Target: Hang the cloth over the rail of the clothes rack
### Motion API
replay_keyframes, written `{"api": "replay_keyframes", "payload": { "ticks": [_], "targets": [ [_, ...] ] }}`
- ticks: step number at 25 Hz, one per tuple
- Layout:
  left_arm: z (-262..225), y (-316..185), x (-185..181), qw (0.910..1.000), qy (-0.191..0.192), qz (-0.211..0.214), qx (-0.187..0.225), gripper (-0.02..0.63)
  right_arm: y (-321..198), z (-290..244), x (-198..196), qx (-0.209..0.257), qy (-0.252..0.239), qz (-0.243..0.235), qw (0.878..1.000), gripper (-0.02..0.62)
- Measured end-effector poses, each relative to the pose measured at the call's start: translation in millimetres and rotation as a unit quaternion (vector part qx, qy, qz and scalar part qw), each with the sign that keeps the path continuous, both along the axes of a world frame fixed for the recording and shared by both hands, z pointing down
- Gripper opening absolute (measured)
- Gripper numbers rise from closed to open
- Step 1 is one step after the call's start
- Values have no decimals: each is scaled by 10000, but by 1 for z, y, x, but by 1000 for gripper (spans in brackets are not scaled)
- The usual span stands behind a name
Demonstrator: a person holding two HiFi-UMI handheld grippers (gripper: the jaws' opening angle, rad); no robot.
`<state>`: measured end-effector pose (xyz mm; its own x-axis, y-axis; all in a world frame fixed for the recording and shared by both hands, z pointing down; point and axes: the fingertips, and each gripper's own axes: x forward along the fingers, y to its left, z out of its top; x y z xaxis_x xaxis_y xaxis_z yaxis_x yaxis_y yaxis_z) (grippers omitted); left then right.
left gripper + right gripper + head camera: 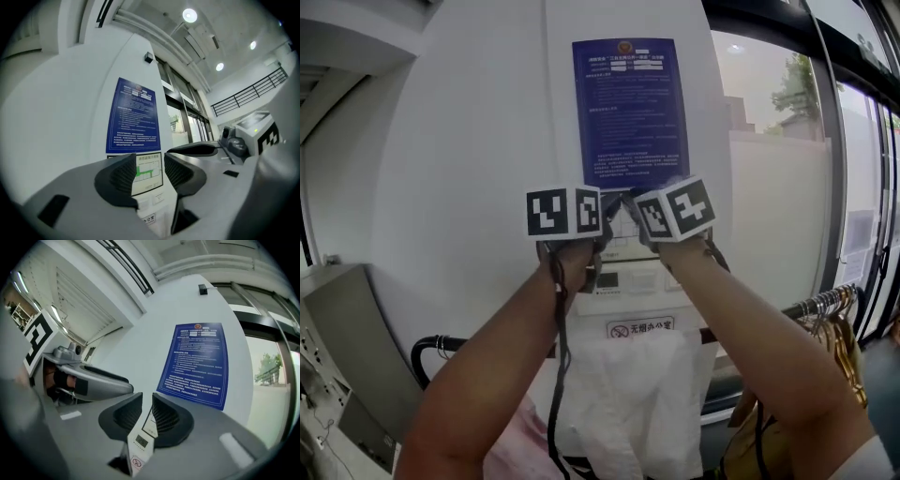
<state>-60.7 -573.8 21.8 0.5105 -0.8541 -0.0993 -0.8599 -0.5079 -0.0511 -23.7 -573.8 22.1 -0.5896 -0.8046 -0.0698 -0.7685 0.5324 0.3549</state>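
White curved wall (pixel 469 141) fills most of the head view, with 1 blue notice poster (pixel 630 103) on it and tall windows (pixel 853 169) along the right side. Below the poster sit 1 small wall panel with a display (pixel 623 278) and 1 no-smoking sign (pixel 639 328).

2 grippers are raised side by side in front of the poster's lower edge, each with 1 marker cube. They are close together and point roughly level at the wall. The left gripper (pixel 150 171) has its jaws wide apart with nothing between them; only the wall plan shows through the gap. The right gripper (pixel 147 411) has its jaws apart by a narrower gap, also with nothing between them, and the wall panel shows through. Each gripper view catches the other gripper at its side.

1 white cloth (pixel 628 394) hangs well below both grippers, at the middle stretch of the black rail (pixel 431 352) of the clothes rack, and neither gripper touches it. Its top fold is partly hidden by the arms. The rail's curved left end is bare. At its right end hangs a bunch of hangers (pixel 825 305), too crowded to count. 1 pinkish garment (pixel 525 441) shows at the bottom, left of the cloth.

3 round ceiling lights (pixel 190 15) show in the left gripper view.
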Motion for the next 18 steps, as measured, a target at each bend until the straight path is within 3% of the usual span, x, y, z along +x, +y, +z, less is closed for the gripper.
{"api": "replay_keyframes", "payload": {
  "ticks": [7, 13, 18],
  "targets": [
    [24, 103, 15, 9977, -158, 328, 572, 190, 104, 33, 22, 282, -345, -567, 9974, 54],
    [41, 201, 9, 9902, -65, 590, 1267, 189, 218, 68, 40, 884, -627, -1129, 9877, 54],
    [98, 236, -4, 9927, -56, 273, 1175, 190, 233, 144, 69, 345, -787, -1086, 9904, 54]
  ]
}}
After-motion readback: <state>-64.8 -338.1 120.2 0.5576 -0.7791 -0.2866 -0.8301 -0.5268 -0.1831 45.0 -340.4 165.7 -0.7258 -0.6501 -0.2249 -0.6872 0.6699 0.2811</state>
